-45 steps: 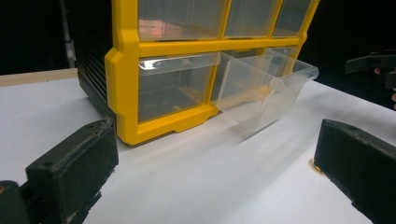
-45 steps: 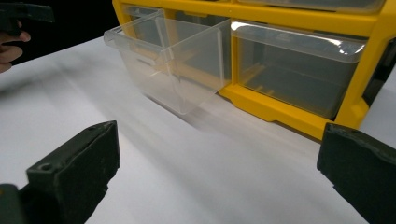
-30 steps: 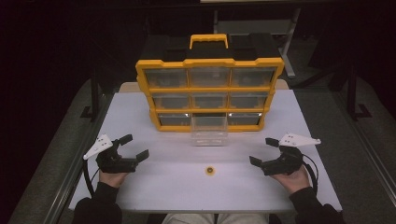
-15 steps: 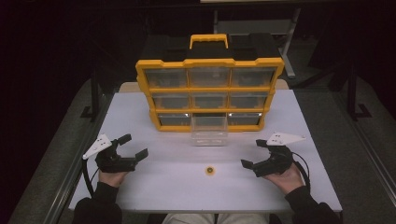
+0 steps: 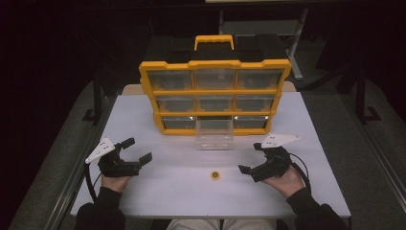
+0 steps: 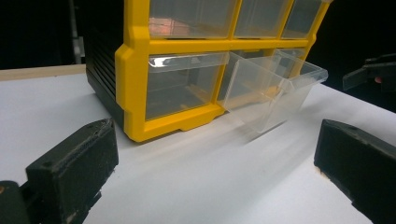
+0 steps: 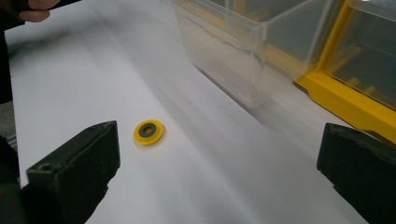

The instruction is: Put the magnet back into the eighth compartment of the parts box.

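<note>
Flat on the white tabletop [image 5: 158,191] we see a small yellow ring-shaped washer [image 5: 216,175], hole facing up, with no long axis to speak of. Our right gripper [image 5: 250,161] sits near it with fingers spread wide, empty. Our left gripper [image 5: 139,150], equally open, rests well apart, facing the yellow plastic drawer organiser [image 5: 215,91] and its pulled-out clear drawer [image 5: 215,134].

High view looks down; both gripper views, low and close, share the clear drawer [image 6: 273,91].
</note>
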